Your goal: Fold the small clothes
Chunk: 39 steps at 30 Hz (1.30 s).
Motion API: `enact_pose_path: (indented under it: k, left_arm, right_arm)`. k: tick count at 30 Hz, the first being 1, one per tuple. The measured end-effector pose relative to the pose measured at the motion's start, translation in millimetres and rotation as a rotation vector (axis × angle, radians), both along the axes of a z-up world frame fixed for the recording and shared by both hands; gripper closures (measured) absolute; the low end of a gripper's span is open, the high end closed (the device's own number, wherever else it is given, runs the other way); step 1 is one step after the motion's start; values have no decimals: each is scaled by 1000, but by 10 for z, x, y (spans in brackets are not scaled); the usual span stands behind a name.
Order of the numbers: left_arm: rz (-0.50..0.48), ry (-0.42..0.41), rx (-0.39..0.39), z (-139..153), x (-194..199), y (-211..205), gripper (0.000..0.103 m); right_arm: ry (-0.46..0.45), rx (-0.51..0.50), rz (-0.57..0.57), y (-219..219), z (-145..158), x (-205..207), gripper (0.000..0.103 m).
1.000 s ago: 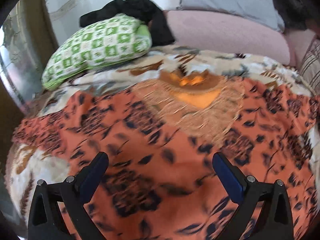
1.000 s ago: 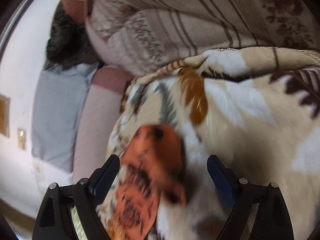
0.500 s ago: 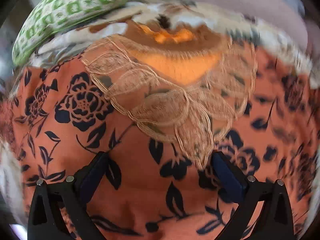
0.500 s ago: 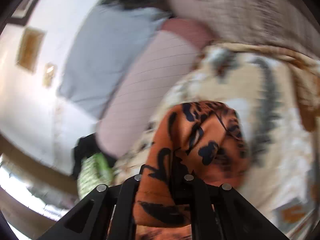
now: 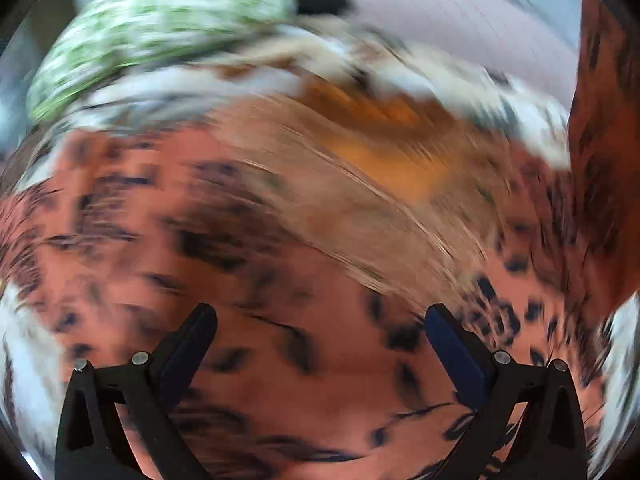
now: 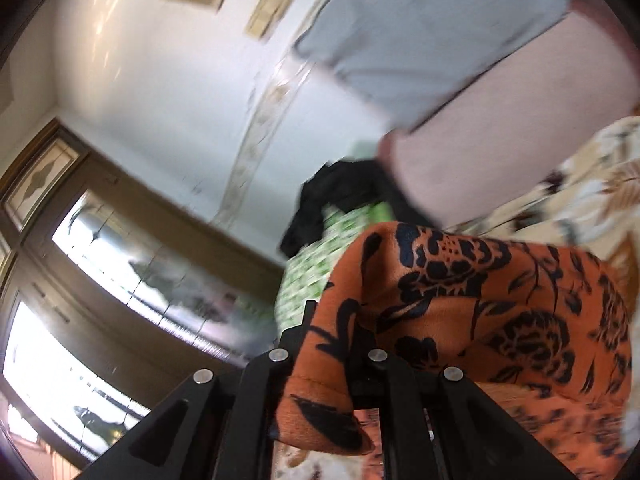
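An orange garment with black flowers [image 5: 248, 320] and a beige lace collar [image 5: 360, 216] lies spread on the bed, blurred by motion. My left gripper [image 5: 320, 332] is open just above its middle, holding nothing. My right gripper [image 6: 336, 352] is shut on the garment's sleeve [image 6: 460, 304] and holds it lifted; the raised sleeve also shows at the right edge of the left wrist view [image 5: 600, 160].
A green checked pillow [image 5: 160, 28] with a black cloth [image 6: 332, 196] on it lies at the bed's head, beside a pink bolster [image 6: 500, 128] and a grey pillow [image 6: 420, 32]. A floral blanket [image 6: 580, 184] covers the bed. A window [image 6: 132, 280] is on the left.
My right gripper closed on the sleeve and lifted it up and over toward the garment's middle. My left gripper stayed open and swung over the garment's front.
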State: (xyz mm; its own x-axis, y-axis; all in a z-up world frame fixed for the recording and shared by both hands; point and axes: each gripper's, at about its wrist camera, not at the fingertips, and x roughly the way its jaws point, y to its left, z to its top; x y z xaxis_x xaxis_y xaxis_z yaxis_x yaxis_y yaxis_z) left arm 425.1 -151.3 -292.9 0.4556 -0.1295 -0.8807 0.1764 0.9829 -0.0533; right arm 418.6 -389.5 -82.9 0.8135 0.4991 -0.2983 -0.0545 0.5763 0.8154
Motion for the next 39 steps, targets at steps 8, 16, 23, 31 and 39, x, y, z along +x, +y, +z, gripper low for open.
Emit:
enact_pose_path:
  k: [8, 16, 23, 31, 39]
  left_arm:
    - [114, 78, 28, -200, 316, 1129, 0]
    - [288, 74, 4, 78, 290, 1878, 0]
    - [356, 12, -116, 396, 200, 2209, 0]
    - [221, -20, -108, 519, 239, 1938, 0]
    - [95, -33, -150, 707, 46, 1768, 0]
  right_arm:
    - [87, 13, 149, 1114, -347, 508, 93]
    - [392, 96, 217, 1429, -1576, 803, 88]
    - [294, 117, 283, 1374, -1601, 745, 8]
    - [241, 4, 226, 1181, -1313, 539, 10]
    - [495, -144, 29, 225, -2219, -94, 57]
